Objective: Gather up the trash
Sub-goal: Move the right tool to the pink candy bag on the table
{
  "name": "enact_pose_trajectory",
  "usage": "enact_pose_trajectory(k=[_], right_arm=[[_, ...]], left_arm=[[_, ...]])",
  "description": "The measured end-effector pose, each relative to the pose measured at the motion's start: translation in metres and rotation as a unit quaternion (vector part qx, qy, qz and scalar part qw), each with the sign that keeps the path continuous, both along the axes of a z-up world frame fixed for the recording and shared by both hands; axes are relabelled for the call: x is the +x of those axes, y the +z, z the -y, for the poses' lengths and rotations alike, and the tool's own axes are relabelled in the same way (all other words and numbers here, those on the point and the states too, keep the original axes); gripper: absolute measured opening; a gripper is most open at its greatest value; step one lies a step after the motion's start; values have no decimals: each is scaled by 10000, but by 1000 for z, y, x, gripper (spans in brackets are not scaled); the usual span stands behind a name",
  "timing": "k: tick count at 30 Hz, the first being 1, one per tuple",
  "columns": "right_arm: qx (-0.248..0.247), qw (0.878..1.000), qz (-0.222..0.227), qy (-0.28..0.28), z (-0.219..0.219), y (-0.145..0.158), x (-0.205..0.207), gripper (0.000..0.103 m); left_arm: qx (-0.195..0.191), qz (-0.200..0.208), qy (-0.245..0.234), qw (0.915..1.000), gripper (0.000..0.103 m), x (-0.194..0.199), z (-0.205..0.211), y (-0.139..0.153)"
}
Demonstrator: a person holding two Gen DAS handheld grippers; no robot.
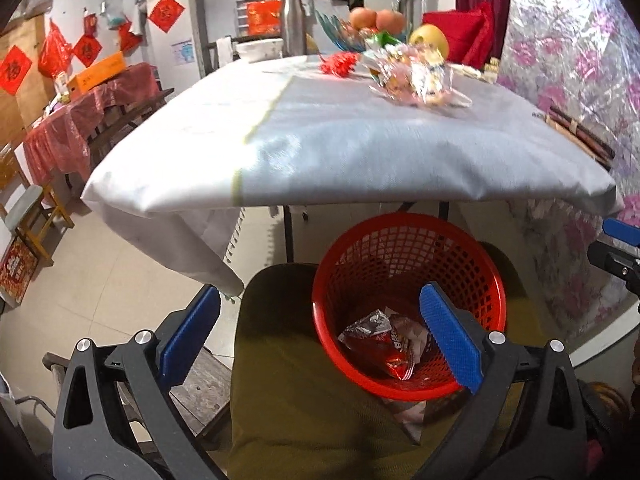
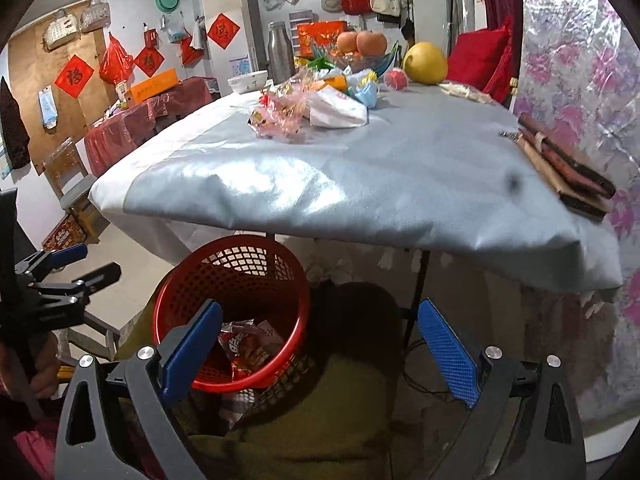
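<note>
A red mesh basket [image 1: 404, 240] [image 2: 236, 268] rests on a person's olive-clad lap below the table edge. Crumpled red and silver snack wrappers [image 1: 384, 340] [image 2: 244, 344] lie in its bottom. My left gripper [image 1: 320, 332] hangs open just above the lap and the basket's near rim, with nothing between its blue pads. My right gripper [image 2: 320, 348] is open too, its left pad over the basket's rim, holding nothing. On the white tablecloth [image 1: 320, 144] [image 2: 340, 176] lies a heap of clear and coloured wrappers [image 1: 412, 76] [image 2: 304, 112].
At the table's far end stand a metal flask [image 1: 294, 20], a fruit bowl with oranges [image 1: 372, 20], a yellow pomelo [image 2: 425, 63] and a white bowl [image 2: 248, 80]. Dark flat items [image 2: 568, 168] lie at the right edge. Chairs [image 1: 28, 216] stand left, a floral curtain [image 1: 580, 60] right.
</note>
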State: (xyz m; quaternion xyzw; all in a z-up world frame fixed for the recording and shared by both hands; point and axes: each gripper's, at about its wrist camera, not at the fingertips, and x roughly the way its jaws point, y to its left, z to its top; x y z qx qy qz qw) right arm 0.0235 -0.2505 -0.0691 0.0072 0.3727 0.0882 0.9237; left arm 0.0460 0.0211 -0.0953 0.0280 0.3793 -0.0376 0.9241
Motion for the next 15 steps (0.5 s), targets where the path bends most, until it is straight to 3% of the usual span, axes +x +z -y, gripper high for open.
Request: enact_pose_trajectory(k=[15], right_arm=[[84,9995,258,-160,15,18,1,97]], left_arm=[[-228,206,120,9995,96,-2,-15,20]])
